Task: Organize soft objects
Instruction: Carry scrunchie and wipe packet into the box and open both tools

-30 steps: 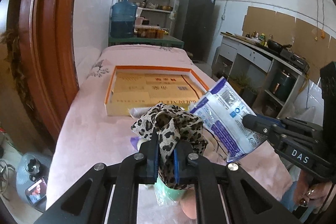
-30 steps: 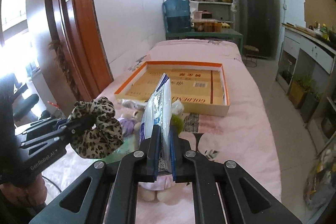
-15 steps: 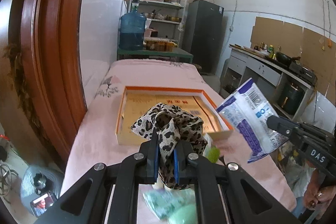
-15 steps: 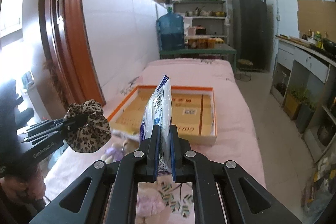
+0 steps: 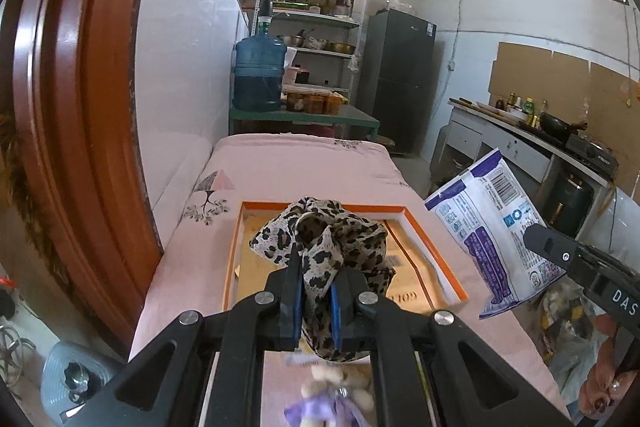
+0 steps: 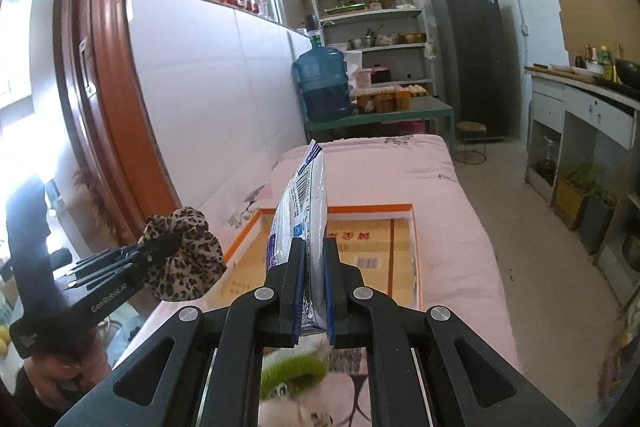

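Note:
My left gripper (image 5: 316, 291) is shut on a leopard-print scrunchie (image 5: 320, 239) and holds it above the near end of an orange-rimmed cardboard box (image 5: 436, 255). The scrunchie (image 6: 184, 255) and left gripper (image 6: 172, 241) also show in the right wrist view. My right gripper (image 6: 311, 275) is shut on a white and blue plastic packet (image 6: 302, 203), held upright above the box (image 6: 416, 255). In the left wrist view the packet (image 5: 492, 227) hangs to the right of the box, past the bed's edge.
The box lies on a pink-covered bed (image 5: 296, 163). A small plush toy with purple cloth (image 5: 336, 395) and a green scrunchie (image 6: 292, 375) lie near the front. A brown door frame (image 5: 80, 147) stands left. A water jug (image 5: 258, 75), shelves and a fridge (image 5: 400, 75) stand behind.
Both grippers have risen and moved forward toward the box with their loads still held. The loose soft items on the bed have dropped to the bottom of both views.

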